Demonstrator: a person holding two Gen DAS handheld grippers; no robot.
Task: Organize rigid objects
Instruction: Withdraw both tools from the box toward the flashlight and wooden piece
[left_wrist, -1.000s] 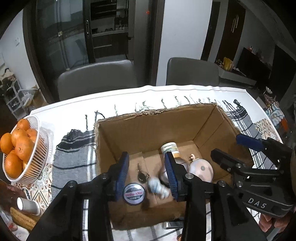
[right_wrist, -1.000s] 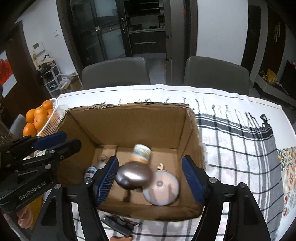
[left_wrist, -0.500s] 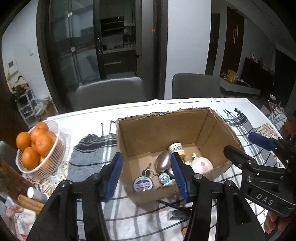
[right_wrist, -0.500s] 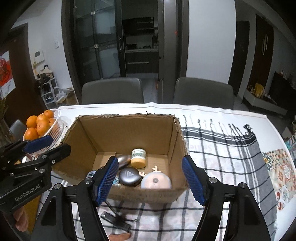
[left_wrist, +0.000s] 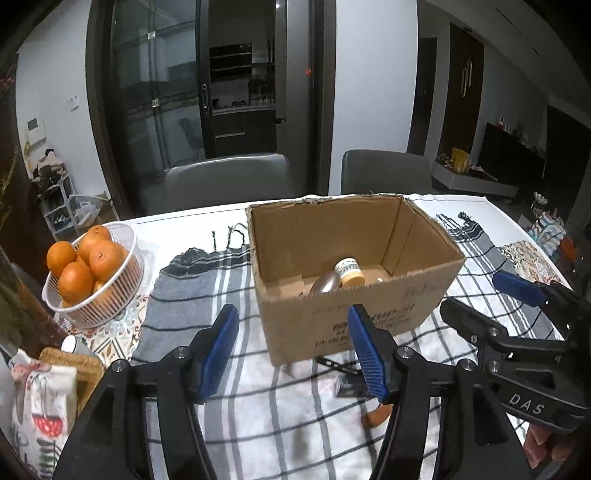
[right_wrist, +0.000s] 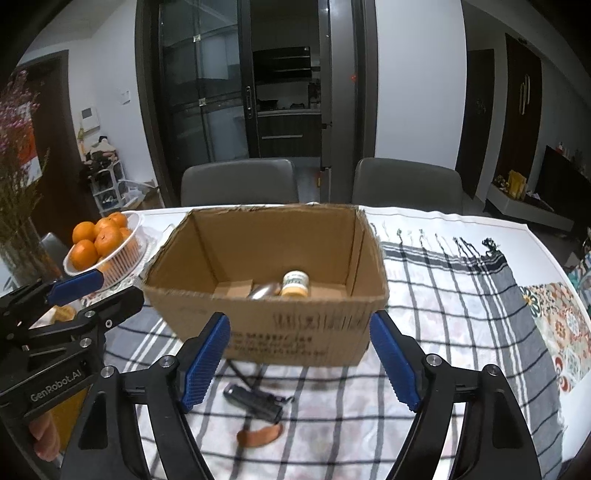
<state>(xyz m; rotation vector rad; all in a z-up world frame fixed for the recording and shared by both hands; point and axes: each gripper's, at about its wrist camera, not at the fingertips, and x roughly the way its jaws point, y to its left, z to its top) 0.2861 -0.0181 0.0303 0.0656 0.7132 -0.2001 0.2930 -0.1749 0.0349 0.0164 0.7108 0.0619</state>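
— Right wrist view: right fingers (right_wrist: 207, 354) spread wide, nothing between?
— Empty, yes. Left fingers (left_wrist: 218, 347) likewise parted and bare, off to the left.
— Next thing to box?
— Probably black fob (right_wrist: 255, 400), flat on cloth (right_wrist: 461, 302), low between right fingers, nearer the left pad. Long axis slanting from far-left to near-right. Brown bit (right_wrist: 258, 435) just nearer, hard to identify.
— Which hand closer?
— Right, by the look of it; from left wrist, half hidden behind a finger. Would call for a drop and a wrist turn across that axis.
— Beyond?
— Box (right_wrist: 295, 332) just behind fob, open-topped, holding jar (right_wrist: 294, 283) and silver oval (right_wrist: 264, 290) side by side.
— Surface, room?
— Checked cloth over surface, oranges (right_wrist: 99, 236) in basket far left, grey chairs (right_wrist: 240, 181) past far edge, dark glass doors behind.
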